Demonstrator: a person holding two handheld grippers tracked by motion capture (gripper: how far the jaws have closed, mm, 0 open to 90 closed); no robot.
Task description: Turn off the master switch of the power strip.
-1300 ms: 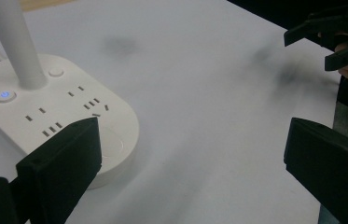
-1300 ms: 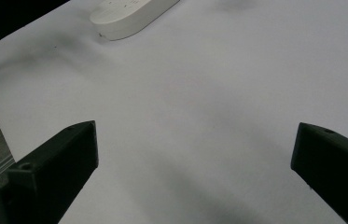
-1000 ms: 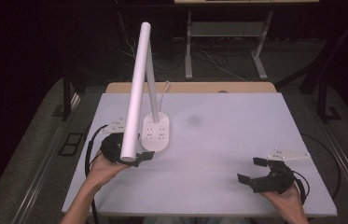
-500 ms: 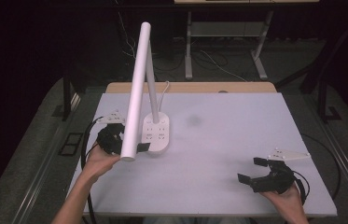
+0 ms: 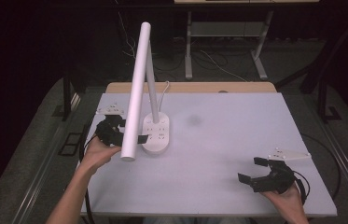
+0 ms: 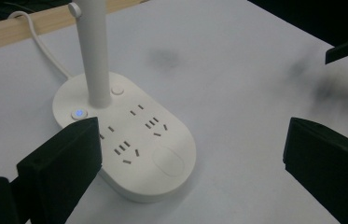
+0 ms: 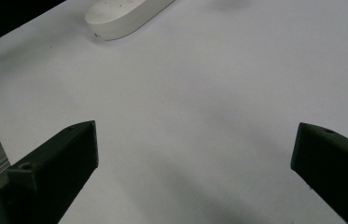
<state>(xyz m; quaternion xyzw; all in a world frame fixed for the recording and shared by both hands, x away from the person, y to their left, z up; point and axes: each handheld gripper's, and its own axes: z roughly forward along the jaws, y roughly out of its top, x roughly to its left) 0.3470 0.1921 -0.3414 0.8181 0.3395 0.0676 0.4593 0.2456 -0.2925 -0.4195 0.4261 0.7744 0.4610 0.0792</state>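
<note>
Glowing blue button (image 6: 79,113) on white lamp base (image 6: 162,172)

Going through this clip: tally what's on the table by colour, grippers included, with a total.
White: 1, the desk lamp with sockets in its base, standing on the table.
Black: 2, the left gripper beside the lamp base and the right gripper near the table's front right corner, both open.
Total: 3
</note>
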